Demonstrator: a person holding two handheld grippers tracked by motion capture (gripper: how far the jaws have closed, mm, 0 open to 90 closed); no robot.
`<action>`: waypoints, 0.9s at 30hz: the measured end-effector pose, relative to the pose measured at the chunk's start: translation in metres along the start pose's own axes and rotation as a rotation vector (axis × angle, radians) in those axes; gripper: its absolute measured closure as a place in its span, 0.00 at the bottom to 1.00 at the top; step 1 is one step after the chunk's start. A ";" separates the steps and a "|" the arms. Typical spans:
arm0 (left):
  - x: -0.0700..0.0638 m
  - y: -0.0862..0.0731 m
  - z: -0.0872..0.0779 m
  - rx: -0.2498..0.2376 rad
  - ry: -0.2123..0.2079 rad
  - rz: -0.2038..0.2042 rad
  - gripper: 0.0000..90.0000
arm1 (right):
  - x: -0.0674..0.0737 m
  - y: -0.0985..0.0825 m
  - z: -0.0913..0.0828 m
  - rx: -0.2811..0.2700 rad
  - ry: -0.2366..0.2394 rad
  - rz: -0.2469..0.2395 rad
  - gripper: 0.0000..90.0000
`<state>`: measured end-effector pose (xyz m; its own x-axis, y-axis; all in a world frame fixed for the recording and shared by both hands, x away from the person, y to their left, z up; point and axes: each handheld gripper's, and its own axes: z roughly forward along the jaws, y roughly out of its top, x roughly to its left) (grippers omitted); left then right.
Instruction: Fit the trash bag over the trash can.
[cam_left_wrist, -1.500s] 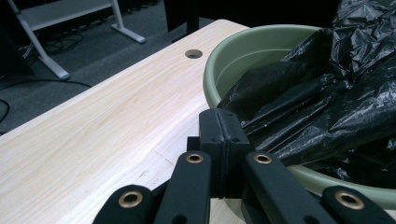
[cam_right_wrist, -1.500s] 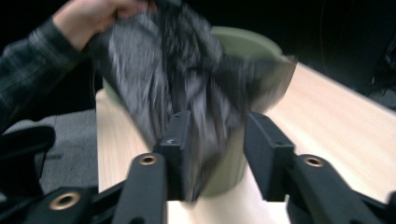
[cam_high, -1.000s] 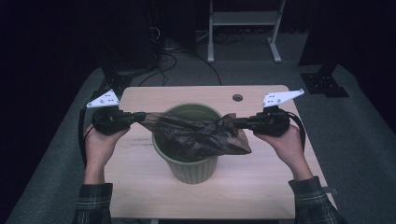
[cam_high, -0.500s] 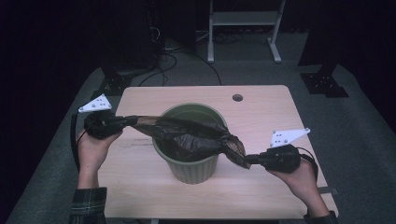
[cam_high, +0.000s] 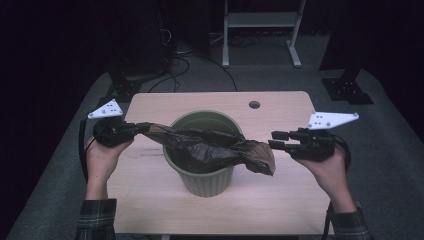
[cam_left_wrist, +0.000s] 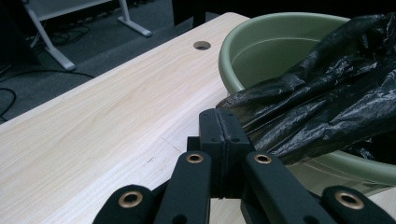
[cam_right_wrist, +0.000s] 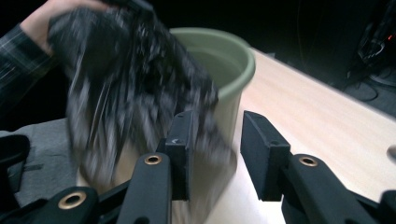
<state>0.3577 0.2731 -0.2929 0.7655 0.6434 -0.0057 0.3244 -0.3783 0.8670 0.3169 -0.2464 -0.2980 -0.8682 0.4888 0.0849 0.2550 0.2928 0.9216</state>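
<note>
Left claw (cam_high: 141, 128) stays clenched on the black bag (cam_high: 215, 150) over the green bin (cam_high: 202, 175); right claw (cam_high: 274, 139) has just been opening, released to regrip

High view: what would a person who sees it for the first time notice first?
A black bag lies stretched across the top of a green bin in the middle of the table. The left gripper holds one end of the bag with its jaws shut. The right gripper is right of the bin; its jaws have just been opening, with nothing between them.
</note>
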 end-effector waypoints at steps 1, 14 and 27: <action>0.000 0.000 0.000 0.001 -0.001 0.000 1.00 | 0.000 0.007 0.005 0.004 0.013 -0.005 0.71; -0.001 0.002 0.003 -0.009 -0.016 0.003 1.00 | -0.002 0.032 0.085 0.140 0.061 -0.044 0.82; 0.013 0.006 0.022 0.030 0.024 -0.018 1.00 | -0.036 0.034 0.095 0.026 -0.120 -0.013 1.00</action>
<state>0.3824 0.2645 -0.2985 0.7458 0.6661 -0.0091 0.3551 -0.3859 0.8515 0.3978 -0.1756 -0.3055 -0.8147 0.5793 0.0260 0.2566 0.3200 0.9120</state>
